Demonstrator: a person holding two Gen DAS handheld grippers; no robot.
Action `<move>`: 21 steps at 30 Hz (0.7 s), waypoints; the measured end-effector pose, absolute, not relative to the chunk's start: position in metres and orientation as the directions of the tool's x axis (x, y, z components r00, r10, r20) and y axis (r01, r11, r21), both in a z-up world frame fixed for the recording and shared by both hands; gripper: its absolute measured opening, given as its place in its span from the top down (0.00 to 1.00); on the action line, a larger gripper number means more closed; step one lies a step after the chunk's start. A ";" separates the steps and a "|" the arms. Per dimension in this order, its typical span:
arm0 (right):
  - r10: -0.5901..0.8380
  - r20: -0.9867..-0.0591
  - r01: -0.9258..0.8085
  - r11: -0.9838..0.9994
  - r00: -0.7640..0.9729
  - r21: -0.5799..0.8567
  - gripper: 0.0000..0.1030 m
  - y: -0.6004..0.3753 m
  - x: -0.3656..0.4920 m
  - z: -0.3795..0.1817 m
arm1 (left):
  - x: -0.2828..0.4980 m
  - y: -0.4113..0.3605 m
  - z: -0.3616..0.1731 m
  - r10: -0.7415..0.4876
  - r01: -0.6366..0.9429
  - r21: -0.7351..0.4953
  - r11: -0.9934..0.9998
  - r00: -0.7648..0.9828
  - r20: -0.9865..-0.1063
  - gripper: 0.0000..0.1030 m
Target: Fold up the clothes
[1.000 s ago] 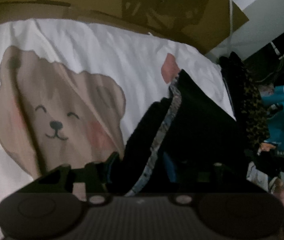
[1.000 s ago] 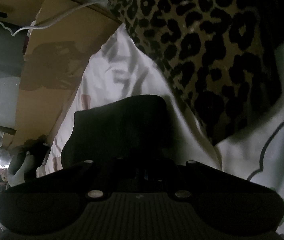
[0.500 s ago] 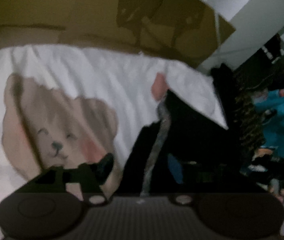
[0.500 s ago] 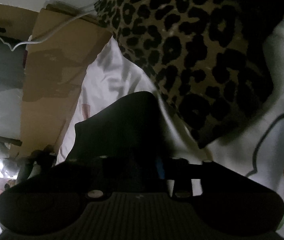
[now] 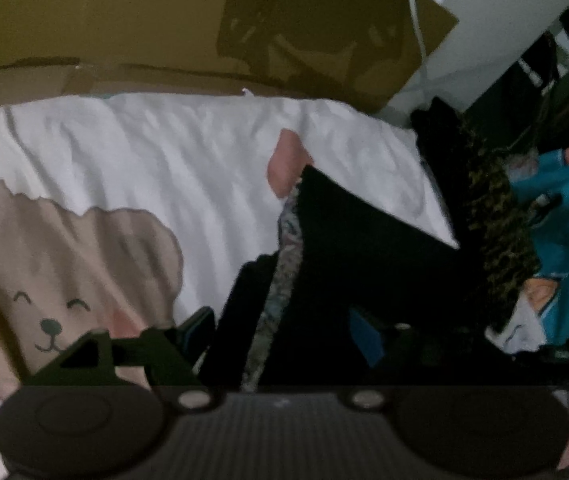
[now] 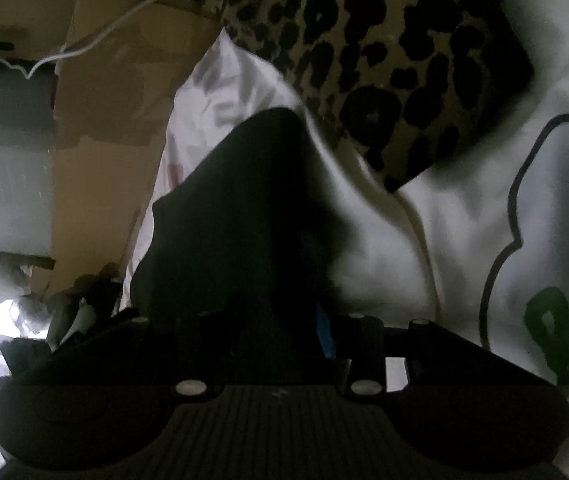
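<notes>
Black garment (image 6: 236, 216) hiding right gripper (image 6: 284, 332) fingers, grip unclear.

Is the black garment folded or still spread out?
Folded, at least partly: the black garment lies doubled over on the white bear-print sheet, its patterned lining edge exposed along the fold. Neatness: cannot tell, too dark.

Black garment (image 5: 364, 248) bunched on bedsheet (image 5: 164, 160)

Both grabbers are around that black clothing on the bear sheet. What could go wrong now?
1. The left gripper and right gripper have just been opening with the black garment between their jaws; pulling away could snag it and undo the fold.
2. The leopard-print garment lies right beside it and might get dragged along.
</notes>
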State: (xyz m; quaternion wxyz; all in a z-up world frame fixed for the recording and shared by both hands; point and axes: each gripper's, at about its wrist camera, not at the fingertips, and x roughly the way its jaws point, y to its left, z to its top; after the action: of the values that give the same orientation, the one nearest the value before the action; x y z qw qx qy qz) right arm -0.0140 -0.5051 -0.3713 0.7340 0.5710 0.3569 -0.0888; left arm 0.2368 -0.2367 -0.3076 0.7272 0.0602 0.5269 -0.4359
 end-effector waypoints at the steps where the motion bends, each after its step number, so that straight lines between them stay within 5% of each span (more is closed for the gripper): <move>1: 0.275 -0.628 0.538 0.338 0.728 0.772 0.61 -0.504 -0.013 -0.371 | 0.237 -0.238 -0.309 -0.562 0.706 -0.353 0.613 0.076 -0.824 0.29; 9: 0.260 -0.614 0.535 0.316 0.745 0.783 0.61 -0.507 -0.012 -0.371 | 0.246 -0.228 -0.312 -0.581 0.693 -0.386 0.610 0.059 -0.812 0.55; 21: 0.261 -0.600 0.540 0.268 0.756 0.798 0.58 -0.502 -0.013 -0.377 | 0.247 -0.233 -0.320 -0.551 0.700 -0.332 0.632 0.105 -0.828 0.57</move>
State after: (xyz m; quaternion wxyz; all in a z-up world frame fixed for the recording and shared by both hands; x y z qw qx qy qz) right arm -0.0127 -0.5021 -0.3770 0.7222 0.5971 0.3354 -0.0966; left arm 0.2472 -0.2326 -0.3203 0.7397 0.0721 0.5186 -0.4227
